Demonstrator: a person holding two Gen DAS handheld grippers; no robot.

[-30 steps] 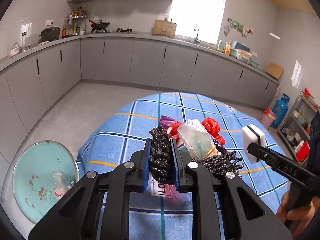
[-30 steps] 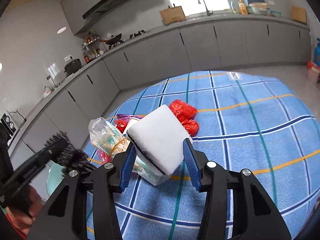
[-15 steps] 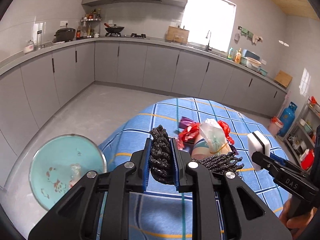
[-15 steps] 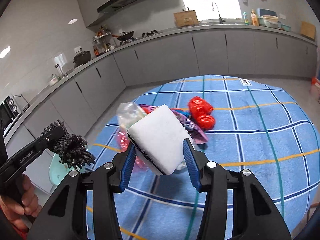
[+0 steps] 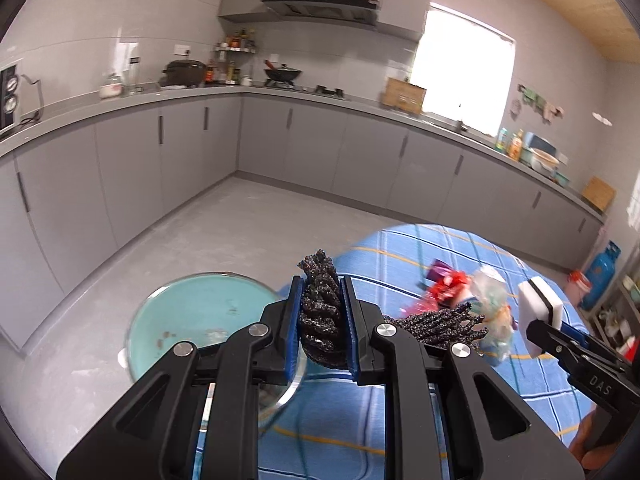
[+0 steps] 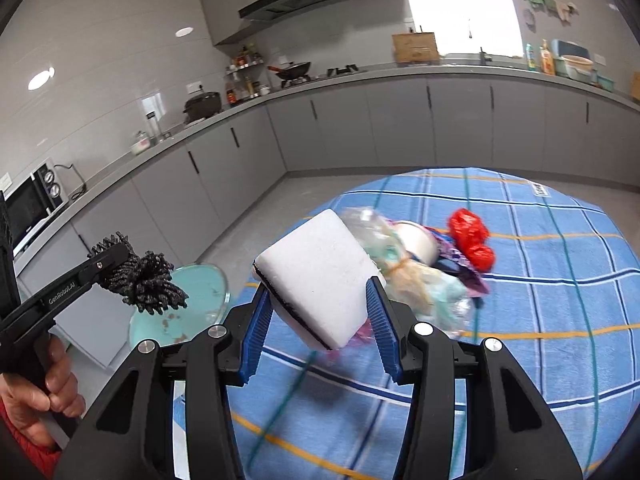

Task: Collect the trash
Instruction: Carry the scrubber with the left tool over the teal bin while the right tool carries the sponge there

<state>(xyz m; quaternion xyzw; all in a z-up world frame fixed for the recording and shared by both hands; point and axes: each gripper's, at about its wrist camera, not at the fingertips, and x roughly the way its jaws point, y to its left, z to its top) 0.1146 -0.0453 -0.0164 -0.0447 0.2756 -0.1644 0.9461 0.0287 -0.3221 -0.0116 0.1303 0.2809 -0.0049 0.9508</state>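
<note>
My left gripper (image 5: 322,312) is shut on a black knotted scrubber (image 5: 322,320), held above the table's left edge; it also shows in the right wrist view (image 6: 144,280). My right gripper (image 6: 318,308) is shut on a white sponge (image 6: 320,276) with a dark edge, seen too in the left wrist view (image 5: 538,308). A teal bin (image 5: 200,316) with a clear liner stands on the floor left of the table. On the blue checked tablecloth (image 6: 540,300) lie a clear plastic bag (image 6: 404,268), red crumpled plastic (image 6: 470,236) and a purple wrapper.
Grey kitchen cabinets (image 5: 280,140) run along the far walls with a bare grey floor (image 5: 224,232) between. A blue gas cylinder (image 5: 602,276) and a shelf rack stand at the far right. A white bowl (image 6: 416,240) sits among the trash.
Both grippers have risen and swung left, toward the teal bin. The bin now sits nearer the left gripper's fingers. Both keep their hold.
</note>
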